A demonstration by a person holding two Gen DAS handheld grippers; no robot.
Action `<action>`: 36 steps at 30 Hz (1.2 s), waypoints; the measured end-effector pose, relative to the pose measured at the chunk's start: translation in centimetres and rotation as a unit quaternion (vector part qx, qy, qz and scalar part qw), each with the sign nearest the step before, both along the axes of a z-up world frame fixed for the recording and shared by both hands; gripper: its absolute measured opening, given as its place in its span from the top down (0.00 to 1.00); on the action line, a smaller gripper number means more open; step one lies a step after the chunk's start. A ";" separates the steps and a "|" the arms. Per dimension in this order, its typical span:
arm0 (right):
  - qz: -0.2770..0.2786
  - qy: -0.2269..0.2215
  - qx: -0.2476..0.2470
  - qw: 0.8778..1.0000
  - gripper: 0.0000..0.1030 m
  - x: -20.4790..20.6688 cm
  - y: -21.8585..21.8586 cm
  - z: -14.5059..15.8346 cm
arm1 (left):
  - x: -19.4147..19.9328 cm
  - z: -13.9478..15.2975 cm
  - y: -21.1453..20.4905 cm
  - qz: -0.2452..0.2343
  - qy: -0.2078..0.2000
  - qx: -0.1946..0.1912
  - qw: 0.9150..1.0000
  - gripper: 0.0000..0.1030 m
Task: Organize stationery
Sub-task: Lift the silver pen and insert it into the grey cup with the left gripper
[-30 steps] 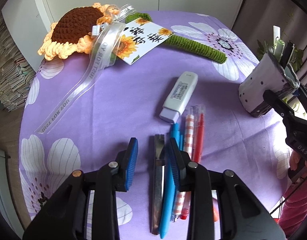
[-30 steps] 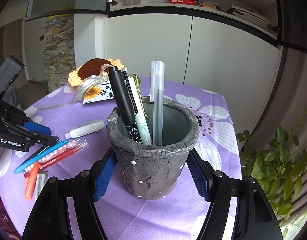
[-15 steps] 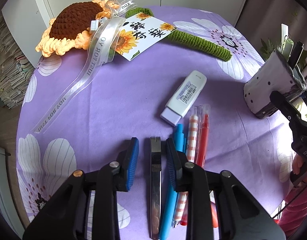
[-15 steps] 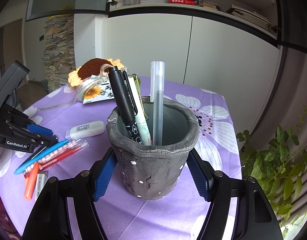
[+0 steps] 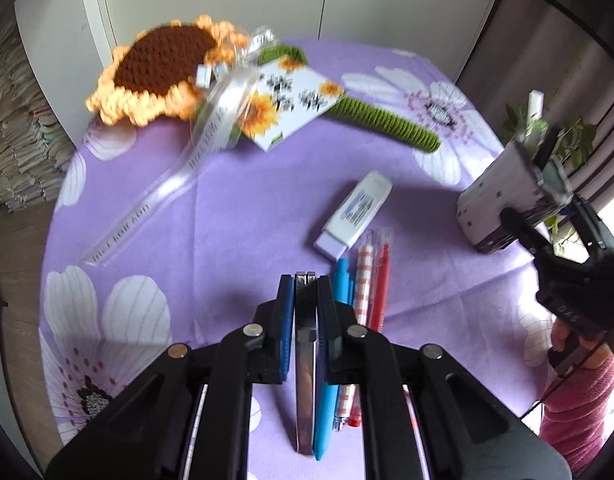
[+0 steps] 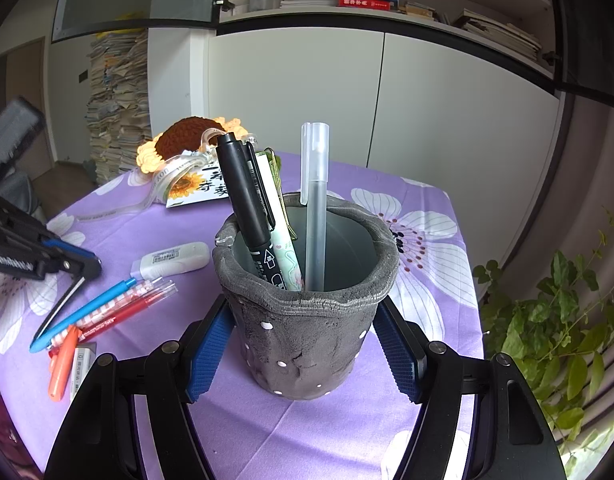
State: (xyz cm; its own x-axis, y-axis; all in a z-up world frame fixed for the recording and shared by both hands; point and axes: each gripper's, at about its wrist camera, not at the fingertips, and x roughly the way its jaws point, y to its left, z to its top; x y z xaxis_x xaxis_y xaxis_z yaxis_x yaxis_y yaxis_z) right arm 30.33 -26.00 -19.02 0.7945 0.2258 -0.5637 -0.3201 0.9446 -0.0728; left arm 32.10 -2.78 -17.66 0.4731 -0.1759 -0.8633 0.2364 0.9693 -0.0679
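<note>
**Left hand-held gripper clamps metal strip; cup steadied for loading**

Left hand-held gripper (image 5: 306, 312): jaws have just been closing, now clenched on the thin metal strip (image 5: 305, 380), likely a utility knife or ruler. A second ago blue pads stood apart either side of it; now pressed flat against both faces. Strip seen from right wrist view hanging slanted below the pads, far end seemingly off the surface (image 5: 235, 216). Background blurred in left view, so hand in motion.

Meaning for task: pick done, next leg likely a carry to the pen cup (image 6: 307, 312).

Right hand-held gripper (image 6: 305, 354): grasping the cup at its lower wall, pads on both sides, unchanged over the last second. Cup upright, near the surface edge, well apart from the loose pile.

Materials and shapes:
- Strip: bright metal, flat, narrow, hard-edged; slip risk between pads.
- Cup: grey, rough clay-like wall, wavy rim, small white dots. Holds black marker (image 6: 247, 204), frosted translucent pen (image 6: 315, 200), pale patterned pen.
- Waiting on the surface: blue pen (image 5: 339, 300), checked pen, red pen (image 5: 381, 280), white correction tape (image 5: 357, 208), orange marker (image 6: 63, 364).
- Cloth: purple, soft, printed white flowers.
- Crocheted sunflower (image 5: 159, 64) with ribbon and card, far side.
</note>
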 end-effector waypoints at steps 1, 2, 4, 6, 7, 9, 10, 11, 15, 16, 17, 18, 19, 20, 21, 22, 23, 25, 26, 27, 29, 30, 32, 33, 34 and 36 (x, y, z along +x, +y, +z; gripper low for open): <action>0.000 0.000 0.000 1.000 0.31 0.0 0.0 0.0 | -0.3 0.8 -0.1 -0.003 -0.011 -0.002 1.000 0.91; 0.000 0.000 0.000 1.000 0.31 0.0 0.0 0.0 | -0.6 1.4 -0.2 -0.006 -0.019 -0.004 1.000 0.91; 0.000 0.000 0.000 1.000 0.31 0.0 0.0 0.0 | -1.3 2.9 -0.4 -0.014 -0.038 -0.010 0.999 0.91; 0.000 0.000 0.000 1.000 0.31 0.0 0.0 0.0 | -1.9 4.3 -0.4 -0.022 -0.052 -0.021 0.998 0.91; 0.000 0.000 0.000 1.000 0.31 0.0 0.0 0.0 | -2.3 5.1 -0.5 -0.029 -0.059 -0.027 0.997 0.91; 0.000 0.000 0.000 1.000 0.31 0.0 0.0 0.0 | -2.9 6.6 -0.9 -0.040 -0.075 -0.034 0.996 0.91; 0.000 0.000 0.000 1.000 0.31 0.0 0.0 0.0 | -3.2 7.4 -1.2 -0.047 -0.085 -0.038 0.995 0.91; 0.000 0.000 0.000 1.000 0.31 0.0 0.0 0.0 | -3.5 8.2 -1.5 -0.054 -0.093 -0.041 0.993 0.91; 0.000 0.000 0.000 1.000 0.31 0.0 0.0 0.0 | -3.9 11.4 -3.4 -0.085 -0.123 -0.070 0.986 0.91; 0.000 0.000 0.000 1.000 0.31 0.0 0.0 0.0 | -3.9 12.2 -3.9 -0.090 -0.132 -0.076 0.984 0.91; 0.000 0.000 0.000 1.000 0.31 0.0 0.0 0.0 | -4.0 13.1 -4.6 -0.094 -0.144 -0.080 0.982 0.91; 0.000 0.000 0.000 1.000 0.31 0.0 0.0 0.0 | -3.9 13.9 -5.2 -0.099 -0.157 -0.082 0.979 0.91; 0.000 0.000 0.000 1.000 0.31 0.0 0.0 0.0 | -3.8 14.6 -5.9 -0.104 -0.170 -0.084 0.977 0.91; 0.000 0.000 0.000 1.000 0.31 0.0 0.0 0.0 | -3.5 15.2 -6.5 -0.106 -0.180 -0.088 0.974 0.91; 0.000 -0.001 -0.001 1.000 0.31 0.0 0.0 0.0 | -3.3 15.6 -7.3 -0.111 -0.186 -0.093 0.972 0.91; 0.000 -0.001 -0.001 1.000 0.31 0.0 0.0 0.0 | -2.9 15.9 -8.0 -0.118 -0.191 -0.099 0.969 0.91; 0.000 -0.001 -0.002 1.000 0.31 0.0 0.0 0.0 | -2.7 16.1 -8.5 -0.122 -0.196 -0.106 0.967 0.91; 0.000 -0.002 -0.002 1.000 0.31 0.0 -0.1 0.0 | -2.3 16.3 -9.9 -0.133 -0.209 -0.112 0.962 0.91; 0.000 -0.001 -0.002 1.000 0.31 0.1 -0.1 0.0 | -2.2 16.4 -10.5 -0.139 -0.213 -0.112 0.961 0.91; 0.000 -0.001 -0.001 1.000 0.31 0.0 -0.1 0.0 | -2.0 16.3 -11.1 -0.144 -0.216 -0.111 0.959 0.91; 0.000 0.000 0.001 1.000 0.31 0.0 -0.1 0.0 | -1.4 15.9 -12.2 -0.153 -0.214 -0.109 0.959 0.91; 0.000 0.000 0.002 1.000 0.31 0.0 -0.1 0.0 | -1.1 15.7 -12.7 -0.158 -0.211 -0.109 0.959 0.91; 0.000 0.001 0.004 1.000 0.31 0.0 -0.2 0.0 | -0.5 15.2 -13.5 -0.165 -0.207 -0.108 0.958 0.91; 0.000 0.001 0.004 1.000 0.31 0.1 -0.2 0.0 | -0.3 14.9 -13.8 -0.168 -0.205 -0.104 0.959 0.91; 0.000 0.002 0.005 1.000 0.31 0.1 -0.1 0.0 | -0.1 14.5 -14.2 -0.169 -0.203 -0.098 0.960 0.91; 0.000 0.001 0.005 1.000 0.31 0.1 -0.1 0.0 | 0.4 13.7 -14.6 -0.171 -0.197 -0.093 0.961 0.91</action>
